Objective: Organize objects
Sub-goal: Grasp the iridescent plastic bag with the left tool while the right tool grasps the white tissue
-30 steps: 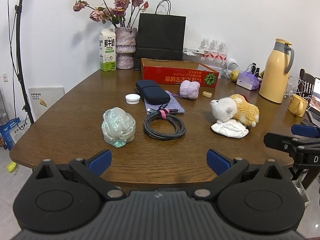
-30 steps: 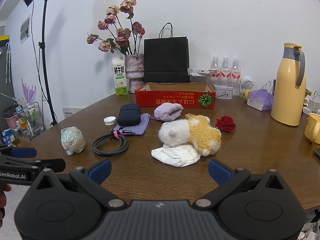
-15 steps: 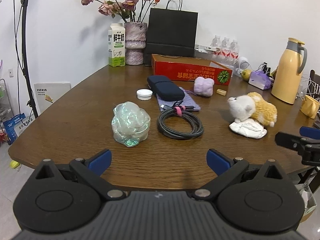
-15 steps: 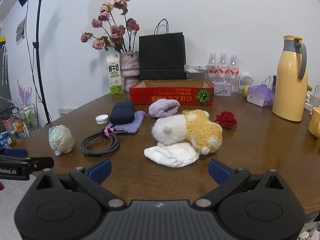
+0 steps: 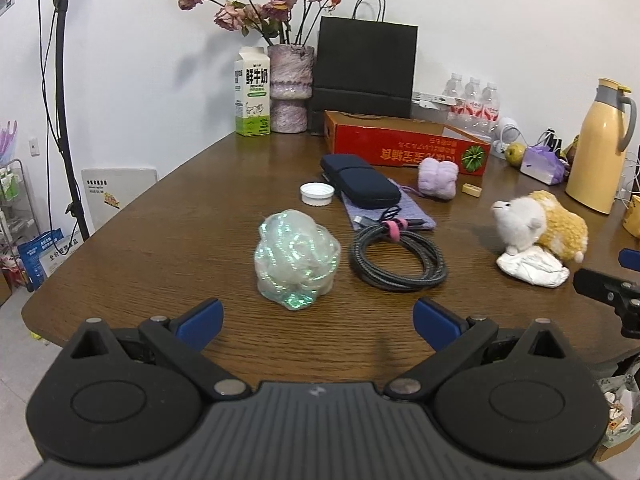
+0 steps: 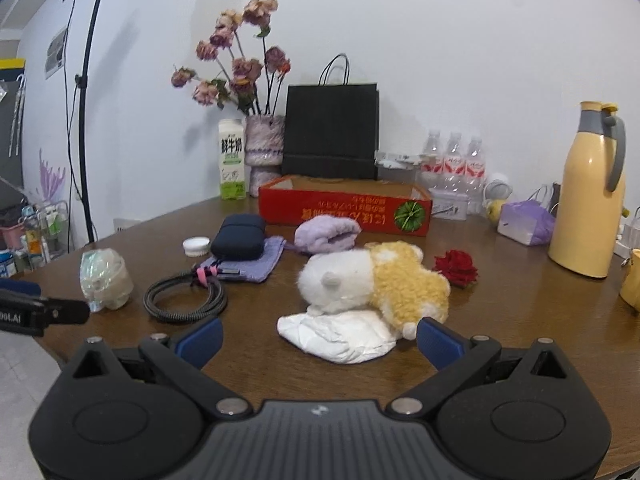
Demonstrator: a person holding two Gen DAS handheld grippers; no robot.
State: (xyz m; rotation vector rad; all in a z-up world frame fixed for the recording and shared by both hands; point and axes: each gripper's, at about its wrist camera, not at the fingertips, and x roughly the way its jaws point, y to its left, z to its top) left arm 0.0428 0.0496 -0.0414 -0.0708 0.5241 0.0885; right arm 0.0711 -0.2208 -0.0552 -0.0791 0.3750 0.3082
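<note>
Left gripper (image 5: 316,322): fingers (image 5: 200,318) spread wide and empty, low over the near edge of the table (image 5: 160,232), aimed at the iridescent wrapped bundle.
Right gripper (image 6: 318,338): fingers (image 6: 438,342) spread wide and empty, low over the near table edge; the white crumpled cloth lies just ahead between the fingertips.
Iridescent wrapped bundle (image 5: 297,259): near front of the table, just left of the coiled cable, apart from it.
Coiled cable (image 5: 398,258): grey braided loop bound with a pink strap, its plug end resting on the purple pouch.
Purple pouch (image 5: 394,216): flat on the table behind the cable, carrying the dark blue case.
Dark blue case (image 5: 360,186): lying on the far end of the pouch.
White cap (image 5: 317,193): on the table just left of the case.
Plush toy (image 6: 374,280): white and yellow, lying on its side, resting on the white crumpled cloth (image 6: 340,334).
Lilac rolled cloth (image 6: 327,234): between the plush toy and the red box.
Red fabric rose (image 6: 456,266): on the table just right of the plush toy.
Red box (image 6: 346,206): open shallow carton at the back centre, printed text upside down.
Background: milk carton (image 5: 251,92), vase of dried roses (image 5: 289,88), black paper bag (image 5: 366,66), yellow thermos jug (image 6: 586,196).
</note>
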